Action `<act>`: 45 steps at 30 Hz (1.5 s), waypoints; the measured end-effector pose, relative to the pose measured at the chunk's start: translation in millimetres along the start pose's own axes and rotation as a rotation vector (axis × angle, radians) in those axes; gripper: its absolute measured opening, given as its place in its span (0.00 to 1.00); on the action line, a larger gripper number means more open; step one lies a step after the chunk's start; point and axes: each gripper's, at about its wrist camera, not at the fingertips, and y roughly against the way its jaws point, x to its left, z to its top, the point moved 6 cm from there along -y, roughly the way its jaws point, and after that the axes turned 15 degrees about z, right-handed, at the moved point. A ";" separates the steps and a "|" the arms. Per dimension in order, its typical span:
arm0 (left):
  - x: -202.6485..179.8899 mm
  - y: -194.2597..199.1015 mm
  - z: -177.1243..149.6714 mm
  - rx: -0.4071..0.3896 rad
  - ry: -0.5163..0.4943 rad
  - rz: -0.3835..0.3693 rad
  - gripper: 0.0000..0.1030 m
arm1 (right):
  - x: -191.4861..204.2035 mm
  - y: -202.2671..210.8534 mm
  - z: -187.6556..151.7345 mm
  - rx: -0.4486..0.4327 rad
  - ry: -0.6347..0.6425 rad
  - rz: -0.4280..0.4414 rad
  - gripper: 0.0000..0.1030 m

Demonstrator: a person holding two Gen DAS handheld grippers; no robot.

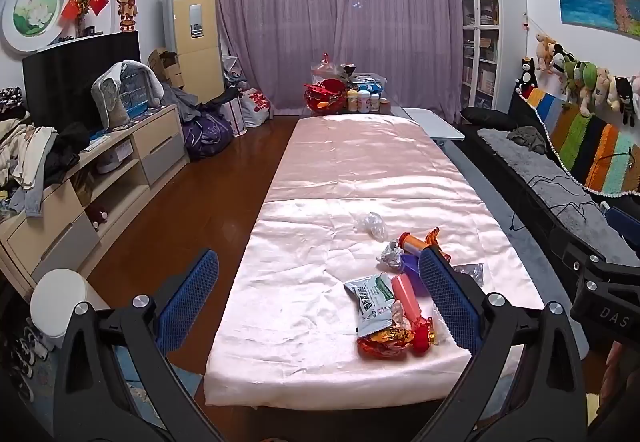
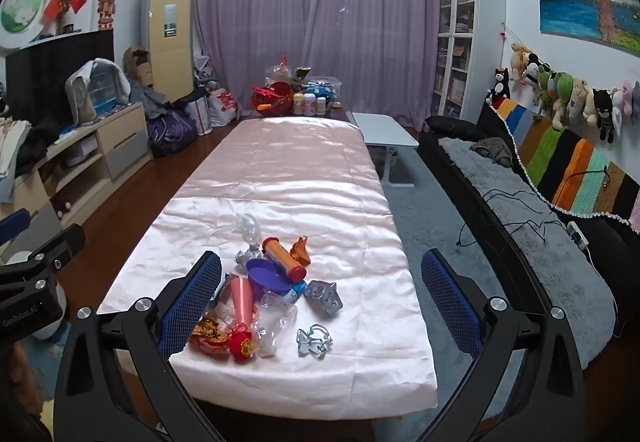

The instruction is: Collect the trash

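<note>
Two grippers hover above the near end of the table (image 2: 280,169), which is draped in pink satin, and both stand wide apart, holding nothing. The left gripper (image 1: 320,294) and right gripper (image 2: 320,298) both tilt down toward the trash heap: a white snack wrapper (image 1: 370,300), a pink tube (image 2: 241,298), a purple lid (image 2: 266,274), an orange canister (image 2: 285,258), crumpled foil (image 2: 325,296) and clear plastic (image 2: 274,320). Collecting seems not yet begun; the next move likely calls for lowering one gripper over a single piece and closing on it. No bin is clearly identifiable. The heap lies near the table's front edge, so a nudge could push pieces off. Beyond it the cloth lies open.
</note>
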 end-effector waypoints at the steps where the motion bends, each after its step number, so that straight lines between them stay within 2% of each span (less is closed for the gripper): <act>1: 0.2 -0.3 -0.1 0.007 0.009 -0.007 0.92 | -0.1 0.0 0.0 -0.001 -0.001 0.000 0.97; 45: -0.6 0.6 0.2 -0.006 -0.007 0.001 0.92 | -1.5 1.6 0.7 0.003 -0.008 -0.002 0.97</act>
